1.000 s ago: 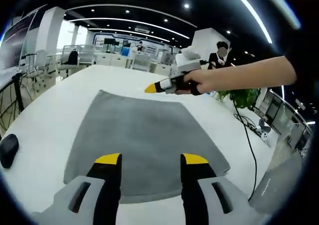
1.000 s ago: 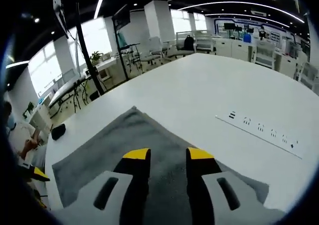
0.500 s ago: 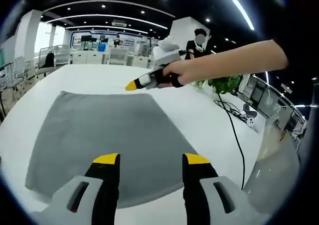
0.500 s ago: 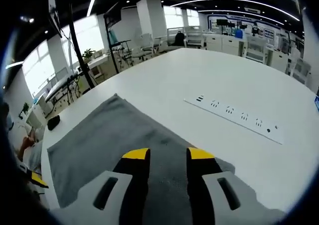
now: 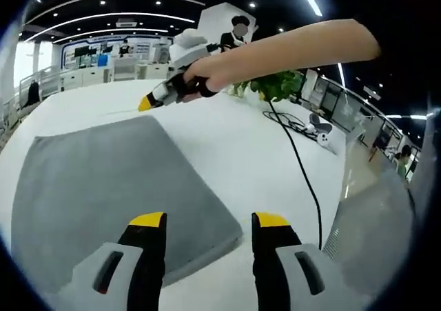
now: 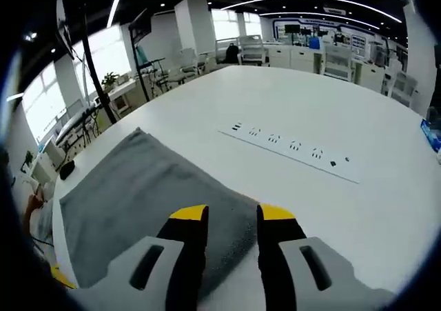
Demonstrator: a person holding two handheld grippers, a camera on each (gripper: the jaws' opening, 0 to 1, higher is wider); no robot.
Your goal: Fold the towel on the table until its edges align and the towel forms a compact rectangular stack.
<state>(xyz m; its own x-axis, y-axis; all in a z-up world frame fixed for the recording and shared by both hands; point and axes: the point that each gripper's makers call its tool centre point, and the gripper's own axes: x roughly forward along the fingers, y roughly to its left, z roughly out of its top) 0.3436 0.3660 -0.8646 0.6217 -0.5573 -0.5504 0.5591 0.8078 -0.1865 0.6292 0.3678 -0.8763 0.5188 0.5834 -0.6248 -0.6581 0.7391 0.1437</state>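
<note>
A: Where does the towel lie?

B: Spread flat and unfolded on the white worktop [image 5: 227, 138], a grey towel [image 5: 96, 180] with one corner close to the near edge of the worktop. In the right gripper view the towel [image 6: 138, 201] runs away towards the far left edge, and a power strip [image 6: 289, 149] is set into the worktop well apart from it.

A: How would it handle?

B: I judge it soft, limp and light. It will sag and drag if lifted by one point, so it wants two corners of one short edge taken together and carried over to the opposite edge.

A: And the grippers?

B: The left gripper [image 5: 208, 220] hangs over the near corner, jaws spread, holding nothing. The right gripper [image 6: 224, 213] is over the opposite corner, jaws parted too and empty. In the left gripper view, the right gripper [image 5: 148, 103] is above the far corner.
</note>
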